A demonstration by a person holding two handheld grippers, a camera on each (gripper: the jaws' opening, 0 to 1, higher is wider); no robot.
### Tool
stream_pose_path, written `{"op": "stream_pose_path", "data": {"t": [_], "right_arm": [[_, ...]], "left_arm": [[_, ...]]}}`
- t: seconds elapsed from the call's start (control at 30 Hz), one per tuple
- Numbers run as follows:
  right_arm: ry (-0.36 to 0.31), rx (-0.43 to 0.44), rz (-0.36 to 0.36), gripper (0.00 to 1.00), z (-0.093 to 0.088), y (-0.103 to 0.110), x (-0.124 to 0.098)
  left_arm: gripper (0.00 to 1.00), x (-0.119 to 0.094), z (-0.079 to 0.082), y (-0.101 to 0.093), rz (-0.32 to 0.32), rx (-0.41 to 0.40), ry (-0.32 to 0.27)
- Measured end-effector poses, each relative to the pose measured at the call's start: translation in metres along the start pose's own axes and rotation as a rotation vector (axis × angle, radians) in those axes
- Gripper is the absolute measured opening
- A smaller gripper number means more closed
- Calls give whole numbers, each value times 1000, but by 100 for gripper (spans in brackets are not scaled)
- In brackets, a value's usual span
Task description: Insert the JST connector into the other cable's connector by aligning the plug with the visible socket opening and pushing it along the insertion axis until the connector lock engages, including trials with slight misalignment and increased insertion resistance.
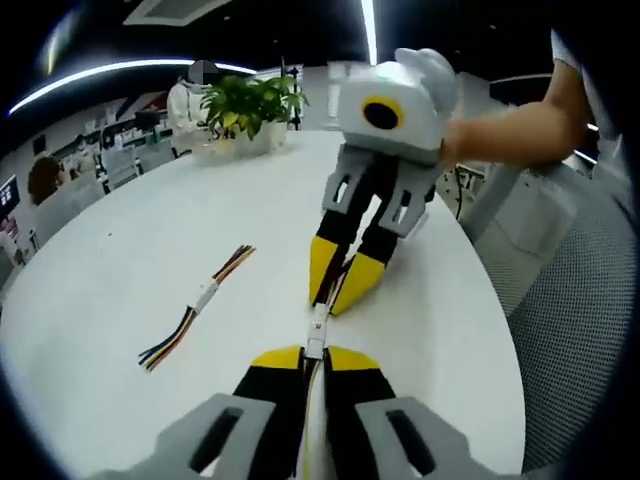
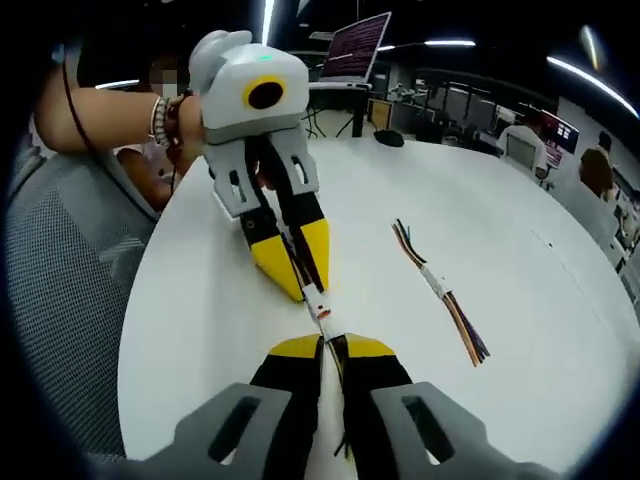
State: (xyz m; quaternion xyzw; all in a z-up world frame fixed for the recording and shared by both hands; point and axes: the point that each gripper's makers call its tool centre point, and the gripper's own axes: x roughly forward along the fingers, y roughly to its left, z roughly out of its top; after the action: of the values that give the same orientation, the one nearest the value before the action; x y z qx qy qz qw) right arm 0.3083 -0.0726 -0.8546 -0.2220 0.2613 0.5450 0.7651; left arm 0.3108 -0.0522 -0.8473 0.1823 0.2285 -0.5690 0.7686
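Two short cables meet end to end at their white JST connectors just above the white table, in the small gap between the two grippers. My left gripper is shut on one cable close behind its connector. My right gripper comes in from the upper right, tips down, and is shut on the other cable. In the right gripper view, the right gripper holds its cable at the bottom. The left gripper faces it, with the connectors between them. I cannot tell whether the connectors are latched.
A spare bundle of coloured wires with a white connector lies loose on the table. A potted plant stands at the far edge. A grey mesh chair sits beside the table edge. A person's forearm holds the right gripper.
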Motion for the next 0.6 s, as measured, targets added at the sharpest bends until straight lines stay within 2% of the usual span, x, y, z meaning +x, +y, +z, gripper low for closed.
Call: {"op": "stream_pose_path", "data": {"t": [0.2, 0.3, 0.5, 0.6], "right_arm": [[-12, -12, -5, 4, 4, -1, -2], [-1, -20, -10, 4, 3, -2, -2], [-12, -25, -9, 4, 7, -1, -1], [0, -42, -9, 4, 6, 0, 0]], "left_arm": [[1, -2, 1, 1, 1, 7, 1], [1, -1, -6, 4, 24, 21, 35], [1, -2, 1, 2, 18, 16, 12], [1, -1, -1, 1, 15, 28, 23]]}}
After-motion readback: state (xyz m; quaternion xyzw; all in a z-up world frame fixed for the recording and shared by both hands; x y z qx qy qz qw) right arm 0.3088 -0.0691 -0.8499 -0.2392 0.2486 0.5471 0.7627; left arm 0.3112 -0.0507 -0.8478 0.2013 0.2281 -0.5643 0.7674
